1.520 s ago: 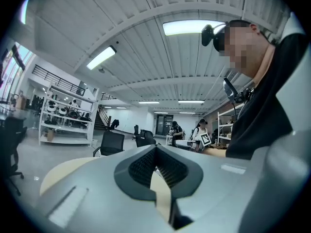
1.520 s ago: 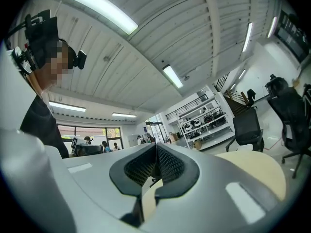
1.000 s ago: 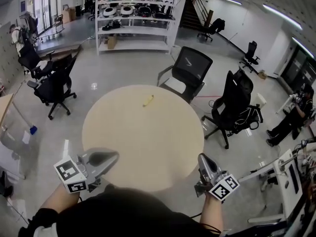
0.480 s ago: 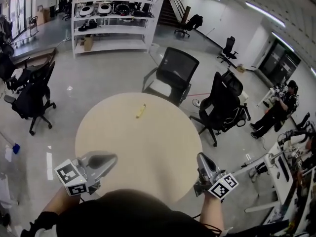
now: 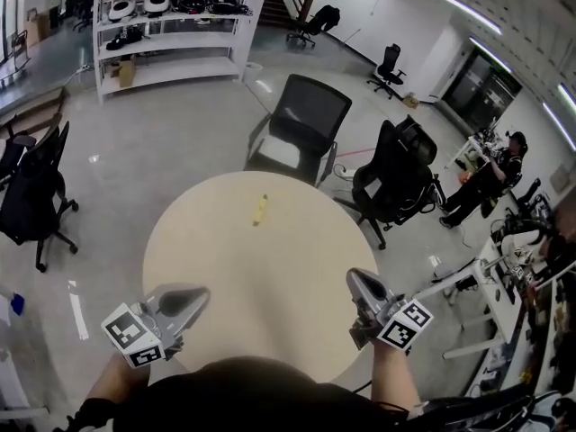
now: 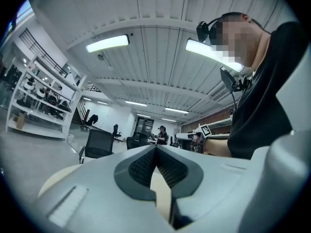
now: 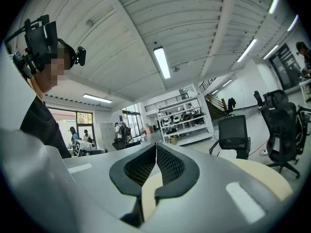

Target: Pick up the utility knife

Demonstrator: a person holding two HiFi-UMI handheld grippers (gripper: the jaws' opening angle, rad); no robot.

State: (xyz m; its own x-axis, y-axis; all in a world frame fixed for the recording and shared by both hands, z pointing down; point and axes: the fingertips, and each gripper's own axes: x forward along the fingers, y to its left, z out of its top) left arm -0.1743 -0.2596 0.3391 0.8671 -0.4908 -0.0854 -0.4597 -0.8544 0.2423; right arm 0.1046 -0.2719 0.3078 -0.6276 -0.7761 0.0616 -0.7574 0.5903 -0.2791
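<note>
round pale surface (image 5: 270, 277): the yellow utility knife (image 5: 260, 210) lies on its far side, long axis pointing away; left gripper (image 5: 192, 294) looks slightly nearer than right gripper (image 5: 358, 283), both pressed together, empty.

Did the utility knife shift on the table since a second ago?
No. The utility knife lies at the same spot on the round table, toward its far edge by the black chair; only the camera swung.
</note>
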